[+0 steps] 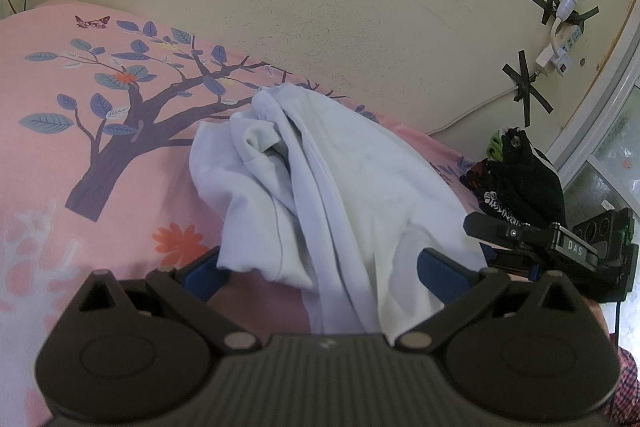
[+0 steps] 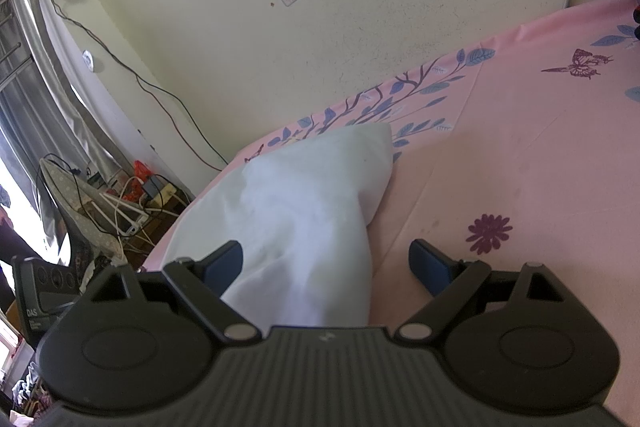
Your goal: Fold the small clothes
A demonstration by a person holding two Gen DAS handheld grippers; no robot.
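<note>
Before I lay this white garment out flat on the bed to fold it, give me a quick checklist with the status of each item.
1. Left tool open, blue pads apart: ok.
2. Right tool open, pads apart: ok.
3. White garment lying flat: not ok, bunched and creased.
4. Cloth pinched by either tool: cannot tell, it drapes between the pads.
5. Bare pink bedsheet beside the garment: ok.
6. Dark clothes pile apart from the garment: ok.
</note>
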